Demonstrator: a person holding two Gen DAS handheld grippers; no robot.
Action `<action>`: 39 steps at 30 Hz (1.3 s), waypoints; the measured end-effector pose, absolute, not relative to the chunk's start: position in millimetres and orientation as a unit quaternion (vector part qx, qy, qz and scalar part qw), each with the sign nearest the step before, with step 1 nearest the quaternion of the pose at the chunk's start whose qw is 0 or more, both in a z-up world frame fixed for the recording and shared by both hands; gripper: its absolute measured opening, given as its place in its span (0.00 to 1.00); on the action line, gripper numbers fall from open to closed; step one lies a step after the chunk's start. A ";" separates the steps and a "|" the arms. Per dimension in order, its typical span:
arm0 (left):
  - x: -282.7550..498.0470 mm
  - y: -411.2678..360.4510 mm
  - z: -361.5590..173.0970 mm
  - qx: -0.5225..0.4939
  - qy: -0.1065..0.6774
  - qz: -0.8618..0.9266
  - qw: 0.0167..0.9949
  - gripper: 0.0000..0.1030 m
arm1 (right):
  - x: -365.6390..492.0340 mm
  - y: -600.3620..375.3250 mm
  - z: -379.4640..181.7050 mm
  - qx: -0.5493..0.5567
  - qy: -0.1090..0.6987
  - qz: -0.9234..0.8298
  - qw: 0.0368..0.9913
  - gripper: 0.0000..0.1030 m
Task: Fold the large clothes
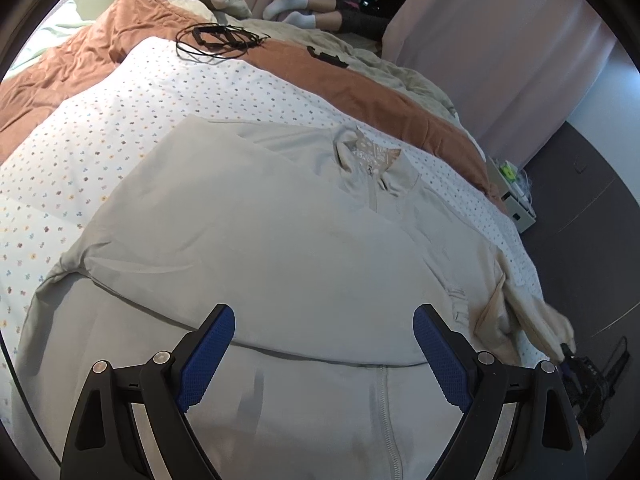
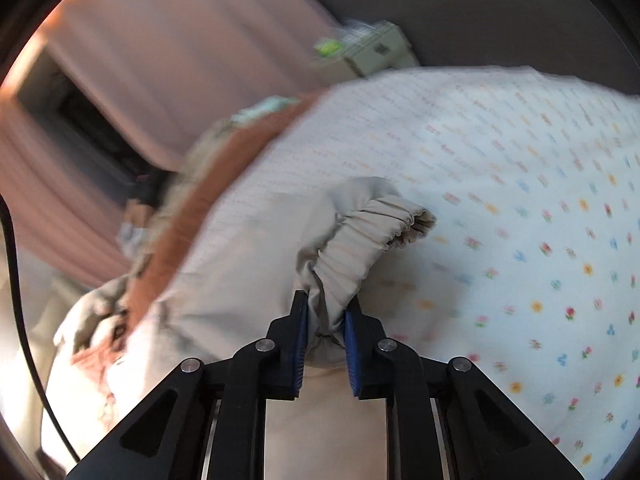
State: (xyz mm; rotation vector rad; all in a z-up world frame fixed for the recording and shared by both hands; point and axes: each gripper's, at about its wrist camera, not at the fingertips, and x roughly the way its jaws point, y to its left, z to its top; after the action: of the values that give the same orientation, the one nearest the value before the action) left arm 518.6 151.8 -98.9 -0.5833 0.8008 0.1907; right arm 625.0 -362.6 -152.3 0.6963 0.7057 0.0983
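A large pale beige zip jacket (image 1: 280, 248) lies spread on the flower-print bedsheet (image 1: 120, 120), collar away from me, one sleeve folded across its front. My left gripper (image 1: 324, 320) is open and empty just above the jacket's lower middle. My right gripper (image 2: 326, 312) is shut on the jacket's other sleeve (image 2: 360, 240) near its gathered elastic cuff (image 2: 400, 216), holding it above the sheet (image 2: 520, 200). The right gripper also shows at the right edge of the left wrist view (image 1: 568, 354), holding that sleeve off the bed's side.
A rust-brown quilt (image 1: 100, 52) and a beige blanket (image 1: 400, 68) lie beyond the sheet. A coiled black cable (image 1: 216, 40) rests on the bed. A person's socked feet (image 1: 292, 8) are at the far end. Pink curtains (image 1: 500, 40) and a small box (image 1: 516, 196) stand to the right.
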 end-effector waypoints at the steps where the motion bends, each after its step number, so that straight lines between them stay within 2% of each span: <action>1: 517.3 153.9 -97.1 -0.284 0.381 0.091 0.875 0.89 | 619.7 -354.2 -139.9 0.322 0.325 0.059 0.887 0.16; 8: 502.5 176.3 -83.7 -0.313 0.353 0.100 0.876 0.89 | 592.3 -288.0 -79.4 0.267 0.264 0.123 0.919 0.16; 19: 479.2 215.1 -81.6 -0.335 0.346 0.113 0.869 0.89 | 568.4 -183.5 -39.5 0.205 0.243 0.204 0.926 0.16; 24: 460.2 242.2 -81.1 -0.339 0.338 0.135 0.868 0.89 | 562.0 -139.5 -33.0 0.185 0.244 0.246 0.919 0.16; 31: 445.1 269.4 -83.8 -0.364 0.326 0.153 0.859 0.89 | 566.7 -61.2 -60.7 0.140 0.295 0.291 0.899 0.17; 32: 445.8 270.0 -84.8 -0.365 0.328 0.152 0.858 0.89 | 568.2 -51.3 -67.7 0.130 0.308 0.295 0.895 0.19; 33: 447.2 269.8 -85.6 -0.365 0.330 0.151 0.857 0.89 | 567.7 -41.4 -75.2 0.119 0.325 0.300 0.889 0.25; 35: 449.2 269.4 -86.6 -0.362 0.335 0.149 0.857 0.89 | 572.9 -21.3 -93.2 0.103 0.371 0.308 0.870 0.41; 37: 450.3 268.2 -86.8 -0.358 0.338 0.147 0.858 0.89 | 574.2 -17.5 -103.4 0.101 0.396 0.304 0.860 0.65; 39: 450.8 265.6 -86.8 -0.354 0.339 0.147 0.859 0.89 | 572.5 -25.7 -103.8 0.113 0.395 0.300 0.861 0.70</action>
State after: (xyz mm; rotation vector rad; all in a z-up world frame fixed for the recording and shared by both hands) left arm 450.8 265.6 -86.8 -0.7440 0.7120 0.3091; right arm 572.5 -25.7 -103.8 0.2363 0.8279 0.6290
